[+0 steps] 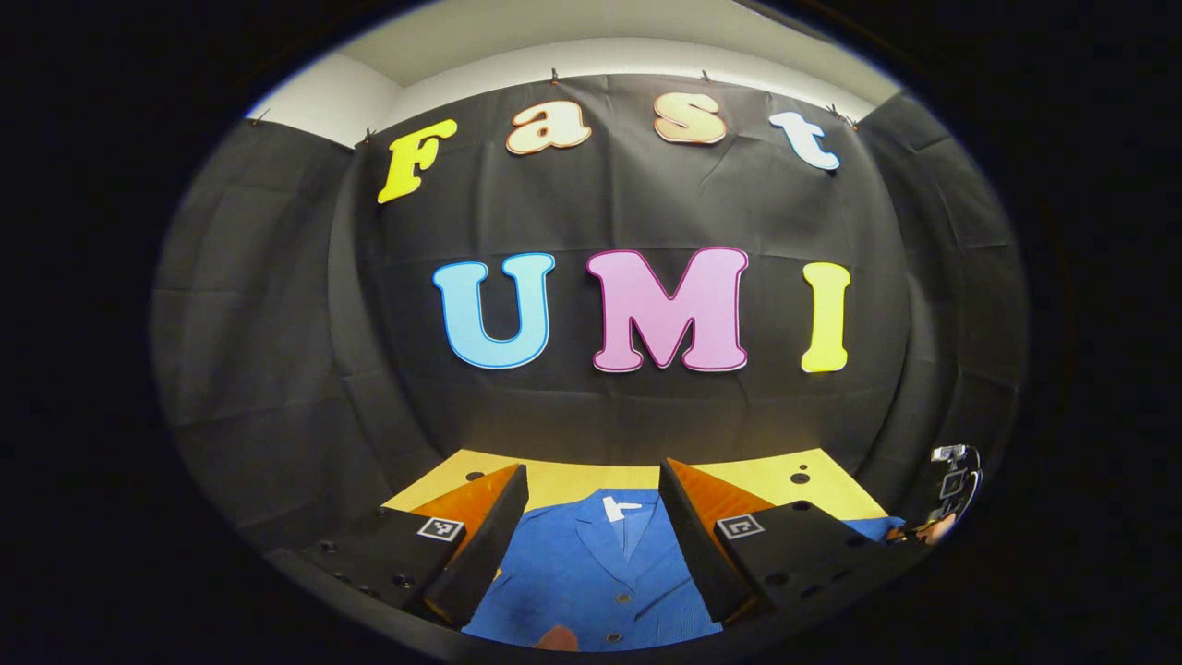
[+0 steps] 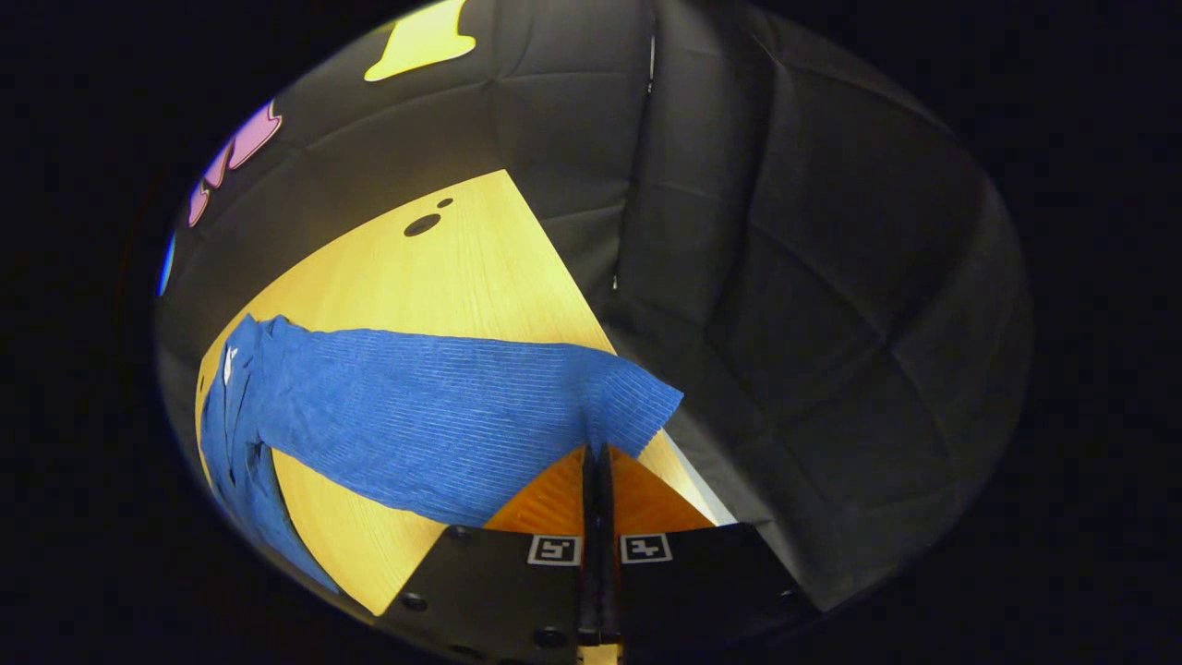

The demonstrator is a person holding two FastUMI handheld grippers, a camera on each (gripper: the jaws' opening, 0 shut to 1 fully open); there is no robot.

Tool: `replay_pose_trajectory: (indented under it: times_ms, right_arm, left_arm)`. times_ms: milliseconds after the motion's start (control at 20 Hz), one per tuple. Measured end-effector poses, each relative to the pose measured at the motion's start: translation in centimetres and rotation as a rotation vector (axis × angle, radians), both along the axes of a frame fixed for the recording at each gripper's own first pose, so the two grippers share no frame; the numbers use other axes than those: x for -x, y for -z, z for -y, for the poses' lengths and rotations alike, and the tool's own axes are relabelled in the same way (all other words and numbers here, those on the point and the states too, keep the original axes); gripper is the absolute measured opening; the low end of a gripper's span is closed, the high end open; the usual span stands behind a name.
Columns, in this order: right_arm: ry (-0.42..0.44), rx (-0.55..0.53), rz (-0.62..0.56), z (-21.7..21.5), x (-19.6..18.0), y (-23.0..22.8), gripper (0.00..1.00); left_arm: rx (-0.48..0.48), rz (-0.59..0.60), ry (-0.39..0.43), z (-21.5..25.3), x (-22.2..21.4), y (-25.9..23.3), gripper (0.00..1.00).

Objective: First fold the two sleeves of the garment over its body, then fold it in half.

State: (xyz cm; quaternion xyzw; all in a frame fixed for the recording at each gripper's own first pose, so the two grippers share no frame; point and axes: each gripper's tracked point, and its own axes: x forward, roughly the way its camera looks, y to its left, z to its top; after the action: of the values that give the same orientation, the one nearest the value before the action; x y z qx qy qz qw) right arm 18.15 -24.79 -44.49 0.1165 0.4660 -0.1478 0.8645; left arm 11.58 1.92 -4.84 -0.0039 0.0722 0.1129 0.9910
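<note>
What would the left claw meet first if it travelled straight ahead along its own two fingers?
Probably the blue shirt: the open left claw frames its collar and button front between the fingers. Depth is unclear; pointed shallower, it would pass over the yellow table to the black cloth wall.

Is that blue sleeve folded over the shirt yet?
Not yet: the sleeve lies spread out across the yellow table, its cuff pinched in the right gripper.
</note>
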Motion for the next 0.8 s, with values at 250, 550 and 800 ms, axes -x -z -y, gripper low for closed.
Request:
replay_pose_trajectory:
  times_ms: [250,550,800]
  right_arm:
    - [0.029,0.139,0.14,-0.7,-0.6,-7.4,0.01]
    - [-0.032,0.189,0.279,-10.1,-3.7,-19.0,0.01]
    - [-0.164,0.246,0.428,-21.4,-8.3,-27.9,0.01]
  left_arm:
    - [0.03,0.008,-0.008,-3.9,1.5,0.0,0.82]
    - [0.054,0.067,0.013,-10.4,3.2,-0.6,0.82]
    - [0.111,0.05,-0.047,-18.1,4.3,2.0,0.82]
